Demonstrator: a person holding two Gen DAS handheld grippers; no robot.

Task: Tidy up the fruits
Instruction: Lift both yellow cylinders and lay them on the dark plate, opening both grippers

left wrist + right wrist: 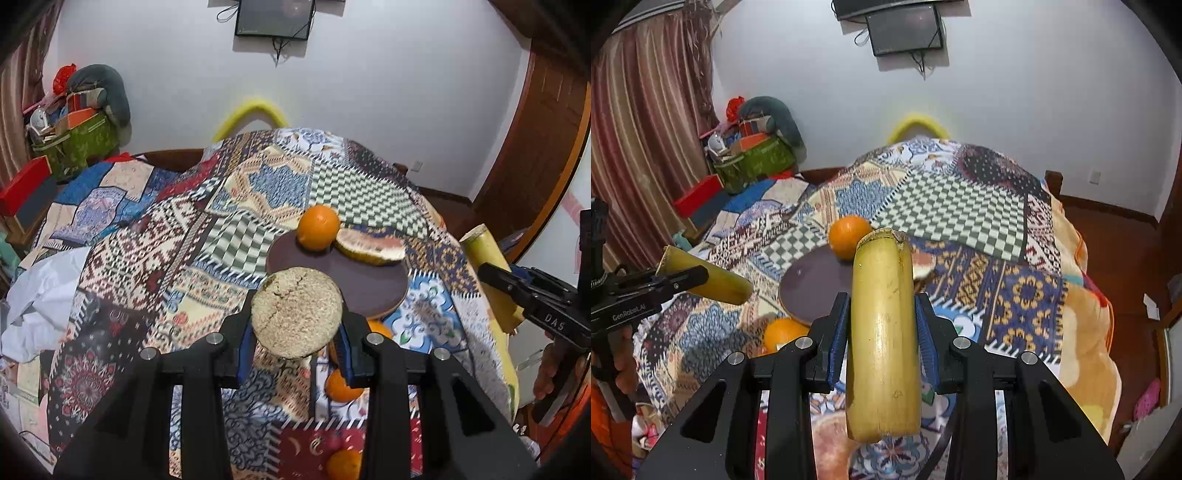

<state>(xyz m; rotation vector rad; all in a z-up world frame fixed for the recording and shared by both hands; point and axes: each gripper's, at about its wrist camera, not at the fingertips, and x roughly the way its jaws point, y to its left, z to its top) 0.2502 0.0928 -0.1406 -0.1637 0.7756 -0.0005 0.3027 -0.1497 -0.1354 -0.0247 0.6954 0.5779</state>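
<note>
Gripping a yellow-green cut stalk segment, the right gripper has its blue-padded jaws closed against the segment's two sides; in the right wrist view the segment's long axis runs straight along the fingers, one cut end pointing away toward the wall and the other hanging back below the jaws. Held the same way, a second yellow-green cut stalk segment sits clamped in the left gripper; in the left wrist view it shows only its round, pale, fibrous cut face, so its long axis points straight along the camera's line; seen from the right wrist view, that segment lies nearly level, its far end aimed toward the plate. Both segments hang in the air above the patchwork-patterned blanket; ahead of them lies a round dark brown plate carrying a whole orange at its far edge and, just beside the orange, a melon slice with reddish flesh; three more oranges rest on the blanket near the plate's front rim, one partly hidden behind the left jaws; a dark wall-mounted screen hangs on the white wall.
</note>
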